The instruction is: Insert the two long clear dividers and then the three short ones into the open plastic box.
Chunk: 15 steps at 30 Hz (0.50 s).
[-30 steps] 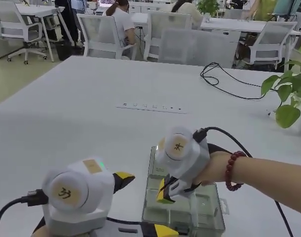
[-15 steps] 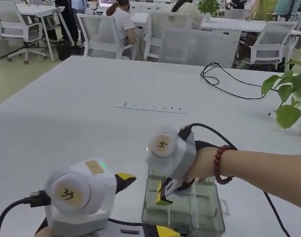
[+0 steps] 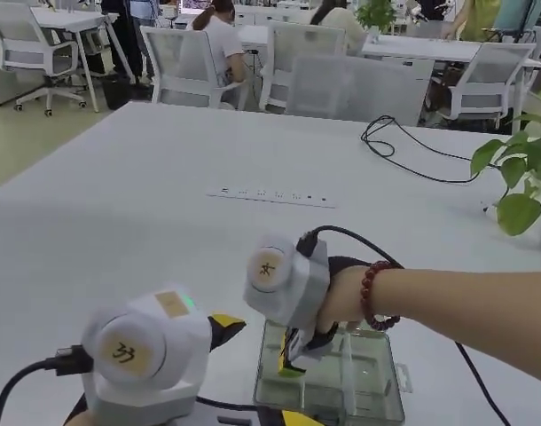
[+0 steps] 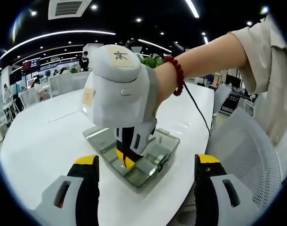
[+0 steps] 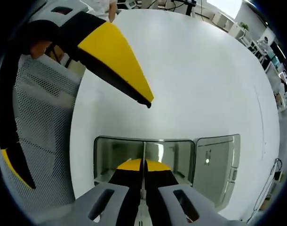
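Head view: right gripper (image 3: 293, 359) points tips-down into the open plastic box (image 3: 377, 408) at lower centre, nearer to it than the left gripper (image 3: 262, 368), which sits jaws apart just beside the box at lower left. Left gripper view: box dead centre, right gripper's tips inside it. Right gripper view: jaws pinched together, apparently on a thin clear divider (image 5: 144, 155) seen edge-on, which runs up-frame to the box's far wall.

The long white table (image 3: 164, 195) carries a clear plastic box (image 3: 377, 395) near its front edge, lid folded open flat beside it. Farther back a narrow socket strip (image 3: 272, 193) sits flush in the tabletop, and a black cable (image 3: 403, 146) loops loosely across the far right part.
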Tool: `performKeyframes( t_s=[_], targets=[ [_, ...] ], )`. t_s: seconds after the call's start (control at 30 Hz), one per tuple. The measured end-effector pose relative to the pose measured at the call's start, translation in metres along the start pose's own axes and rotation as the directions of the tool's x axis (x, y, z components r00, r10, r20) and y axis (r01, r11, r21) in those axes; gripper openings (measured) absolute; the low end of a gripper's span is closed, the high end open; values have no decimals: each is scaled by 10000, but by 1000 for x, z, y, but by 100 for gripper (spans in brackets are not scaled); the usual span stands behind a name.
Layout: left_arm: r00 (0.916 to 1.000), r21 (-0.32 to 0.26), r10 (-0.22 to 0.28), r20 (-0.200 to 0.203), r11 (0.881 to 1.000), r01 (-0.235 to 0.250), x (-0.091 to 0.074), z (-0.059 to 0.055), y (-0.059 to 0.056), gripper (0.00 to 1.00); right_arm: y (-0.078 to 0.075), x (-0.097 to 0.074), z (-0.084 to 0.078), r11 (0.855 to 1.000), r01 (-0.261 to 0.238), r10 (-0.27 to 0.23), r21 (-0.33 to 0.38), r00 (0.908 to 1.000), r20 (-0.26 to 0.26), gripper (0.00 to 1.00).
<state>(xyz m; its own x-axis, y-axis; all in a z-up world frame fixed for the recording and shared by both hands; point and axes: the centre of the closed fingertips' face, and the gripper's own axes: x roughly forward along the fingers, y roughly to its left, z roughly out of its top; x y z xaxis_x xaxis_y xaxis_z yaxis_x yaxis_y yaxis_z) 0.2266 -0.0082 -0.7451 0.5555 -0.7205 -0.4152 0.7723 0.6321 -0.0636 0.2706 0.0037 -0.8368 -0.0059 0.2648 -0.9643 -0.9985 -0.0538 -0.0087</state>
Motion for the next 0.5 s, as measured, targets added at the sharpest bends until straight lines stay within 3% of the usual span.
performKeyframes(
  t_s=[0.07, 0.37, 0.5],
  targets=[
    [10000, 8, 6, -14, 10000, -6, 0, 0, 0, 85, 0, 0, 0, 9997, -3, 2, 235, 10000, 54, 2],
    [10000, 16, 70, -3, 10000, -70, -1, 0, 1, 86, 1, -2, 1, 9999, 74, -78, 83, 9986, 527, 3],
    [9999, -9, 117, 49, 9999, -117, -2, 2, 0, 86, 4, -5, 3, 9998, 7, -24, 216, 9967, 812, 8]
  ],
)
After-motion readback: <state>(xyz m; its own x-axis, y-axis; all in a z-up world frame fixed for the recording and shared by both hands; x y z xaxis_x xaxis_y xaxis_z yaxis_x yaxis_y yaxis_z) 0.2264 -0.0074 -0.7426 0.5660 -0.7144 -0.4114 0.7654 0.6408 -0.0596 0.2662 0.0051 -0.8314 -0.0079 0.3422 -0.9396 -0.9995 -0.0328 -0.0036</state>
